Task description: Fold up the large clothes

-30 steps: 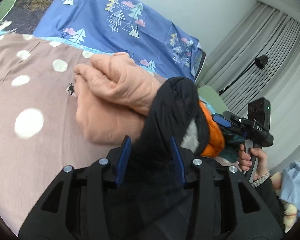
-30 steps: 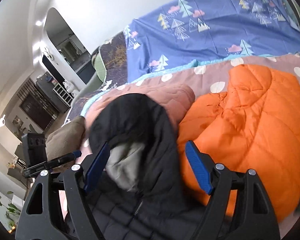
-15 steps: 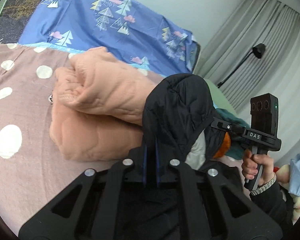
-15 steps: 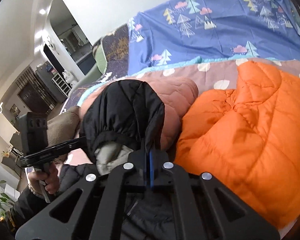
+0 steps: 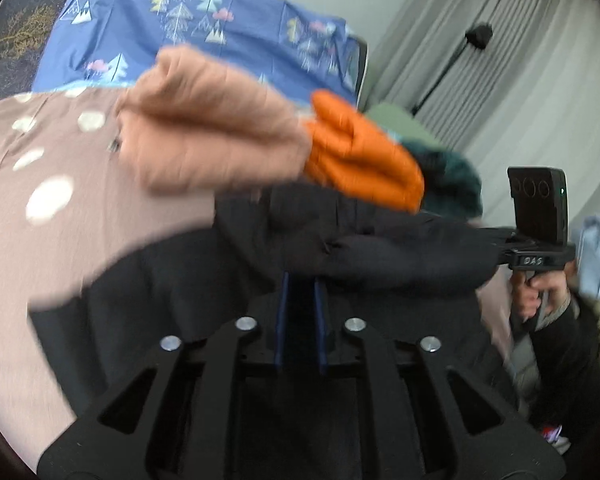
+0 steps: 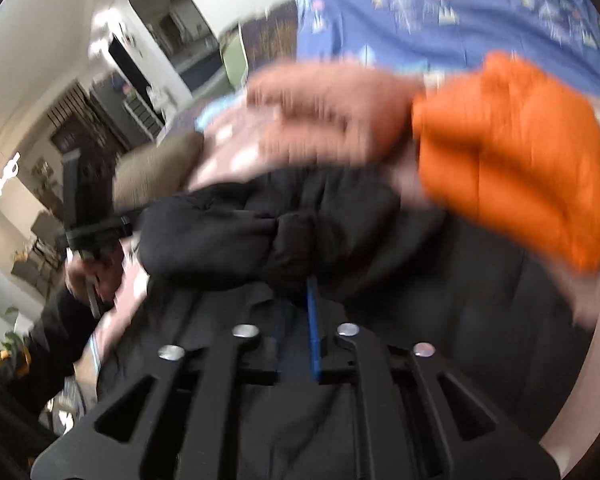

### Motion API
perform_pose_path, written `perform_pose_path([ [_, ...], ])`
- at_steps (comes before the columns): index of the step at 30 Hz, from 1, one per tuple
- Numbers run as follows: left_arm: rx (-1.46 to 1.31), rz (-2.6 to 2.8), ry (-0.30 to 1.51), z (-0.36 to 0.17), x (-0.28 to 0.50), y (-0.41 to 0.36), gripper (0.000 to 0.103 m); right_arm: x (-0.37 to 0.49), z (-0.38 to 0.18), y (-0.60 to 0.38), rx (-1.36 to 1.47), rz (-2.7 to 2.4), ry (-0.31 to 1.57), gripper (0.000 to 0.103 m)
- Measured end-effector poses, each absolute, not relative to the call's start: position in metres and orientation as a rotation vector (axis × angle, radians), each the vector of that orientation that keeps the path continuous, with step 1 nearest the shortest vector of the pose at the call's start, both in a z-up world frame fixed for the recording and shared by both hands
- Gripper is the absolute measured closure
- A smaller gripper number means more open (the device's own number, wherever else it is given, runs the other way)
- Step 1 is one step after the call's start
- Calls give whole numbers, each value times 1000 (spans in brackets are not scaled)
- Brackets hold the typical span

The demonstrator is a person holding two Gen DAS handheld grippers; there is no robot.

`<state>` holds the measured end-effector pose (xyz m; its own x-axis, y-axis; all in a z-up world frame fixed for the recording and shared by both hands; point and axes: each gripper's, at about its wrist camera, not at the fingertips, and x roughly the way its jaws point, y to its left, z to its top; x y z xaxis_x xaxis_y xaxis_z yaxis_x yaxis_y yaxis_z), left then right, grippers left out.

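A black puffer jacket (image 5: 380, 252) hangs stretched between both grippers over the bed. My left gripper (image 5: 300, 280) is shut on its edge. My right gripper (image 6: 298, 284) is shut on the jacket (image 6: 228, 236) too, and shows from outside in the left wrist view (image 5: 536, 256). The left gripper shows from outside in the right wrist view (image 6: 96, 232). Both views are motion-blurred.
A folded peach jacket (image 5: 208, 136) and a folded orange jacket (image 5: 360, 156) lie on the brown polka-dot bedspread (image 5: 40, 168) behind the black one. A blue tree-print cover (image 5: 204, 28) lies at the bed's head. Grey curtains (image 5: 520, 80) hang at the right.
Both grippers closed on the black jacket, then pulled back and apart. The jacket's bunched-up part now stretches flat between them, low in front of the peach and orange jackets.
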<state>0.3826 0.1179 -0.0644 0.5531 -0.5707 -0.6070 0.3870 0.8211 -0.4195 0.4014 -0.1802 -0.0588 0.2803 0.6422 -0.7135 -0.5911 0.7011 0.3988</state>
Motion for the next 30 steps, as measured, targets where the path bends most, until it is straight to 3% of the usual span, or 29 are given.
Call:
perform_pose_path([
  [2, -238, -560, 818, -72, 360, 125, 81, 381, -70, -184, 29, 823, 1022, 75],
  [7, -251, -550, 777, -67, 310, 140, 76, 341, -67, -201, 72, 775, 995, 75],
  [15, -328, -512, 677, -27, 307, 117, 75, 341, -25, -174, 210, 707, 742, 81],
  [18, -326, -491, 706, -32, 331, 83, 75, 365, -49, -147, 244, 664, 824, 91],
  [19, -327, -486, 745, -43, 340, 71, 82, 372, -63, -138, 234, 634, 863, 94],
  [24, -292, -434, 933, -108, 363, 42, 87, 368, -119, -132, 234, 549, 992, 95],
  [27, -327, -457, 949, -122, 363, 47, 87, 357, -132, -138, 249, 561, 1017, 98],
  [30, -376, -484, 925, -114, 352, 56, 85, 338, -120, -153, 320, 586, 996, 95],
])
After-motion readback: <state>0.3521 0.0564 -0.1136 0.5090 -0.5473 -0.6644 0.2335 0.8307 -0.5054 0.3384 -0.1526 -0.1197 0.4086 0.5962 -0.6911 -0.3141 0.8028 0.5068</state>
